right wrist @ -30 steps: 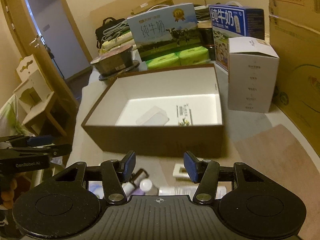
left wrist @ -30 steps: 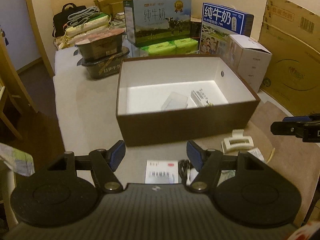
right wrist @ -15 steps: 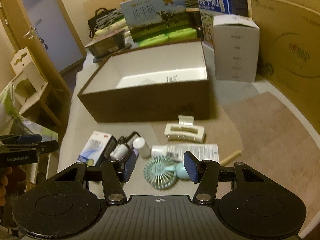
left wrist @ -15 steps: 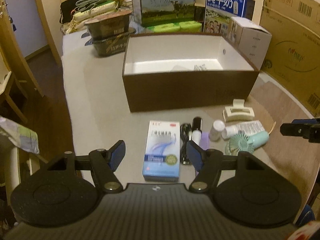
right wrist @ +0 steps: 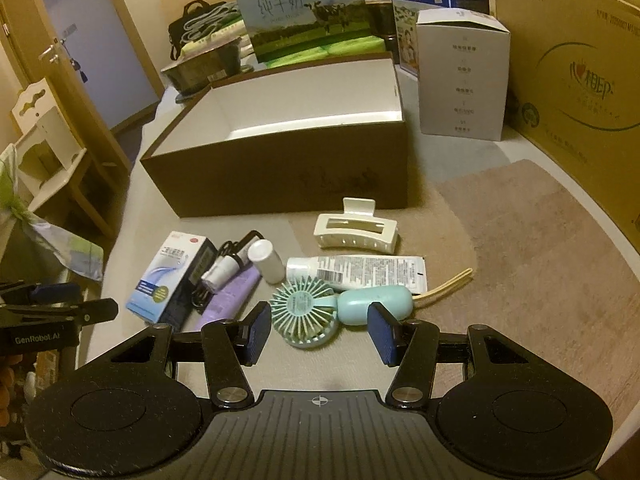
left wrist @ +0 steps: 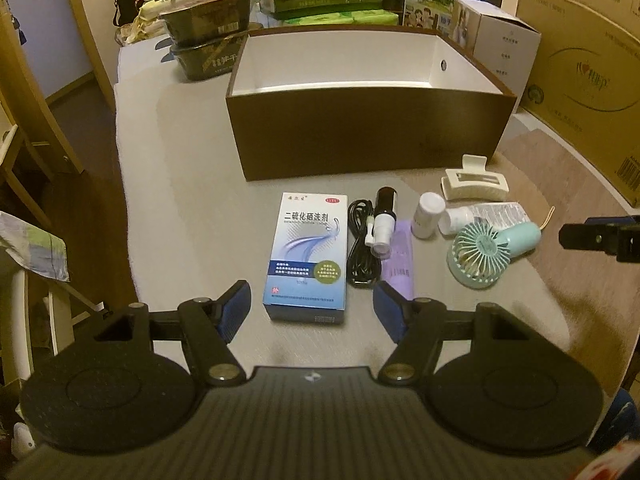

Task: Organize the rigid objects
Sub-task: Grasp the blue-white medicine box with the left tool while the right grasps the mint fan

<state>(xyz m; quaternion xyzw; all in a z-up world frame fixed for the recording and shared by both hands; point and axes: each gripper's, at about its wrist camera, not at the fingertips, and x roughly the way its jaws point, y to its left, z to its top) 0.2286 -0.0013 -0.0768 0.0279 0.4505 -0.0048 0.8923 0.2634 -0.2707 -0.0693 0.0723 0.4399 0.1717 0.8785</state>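
While the small items sit in a row on the desk [left wrist: 192, 184] just in front of the brown box [left wrist: 368, 140], nothing is gripped. Blue-white medicine carton [left wrist: 307, 256], Chinese print, leftmost; black cable [left wrist: 360, 248] and a small spray bottle [left wrist: 383, 220] beside it, purple tube [left wrist: 398, 264], white bottle [left wrist: 427, 216], white tube [right wrist: 368, 272] with a printed label, mint handheld fan [right wrist: 320, 312], cream hair claw [right wrist: 356, 232] nearest the box. Box is open-topped, white inside; floor hidden from both views. Left gripper [left wrist: 312, 304]: jaws wide, empty, hanging over the near end of the carton. Right gripper [right wrist: 318, 332]: jaws apart, empty, fan between them but not touched. "GenRobot.AI" readable on the left gripper's side. Behind the box: milk cartons [right wrist: 304, 8] marked "纯牛奶", white carton [right wrist: 464, 80], cardboard case [right wrist: 580, 92] marked "心相印".
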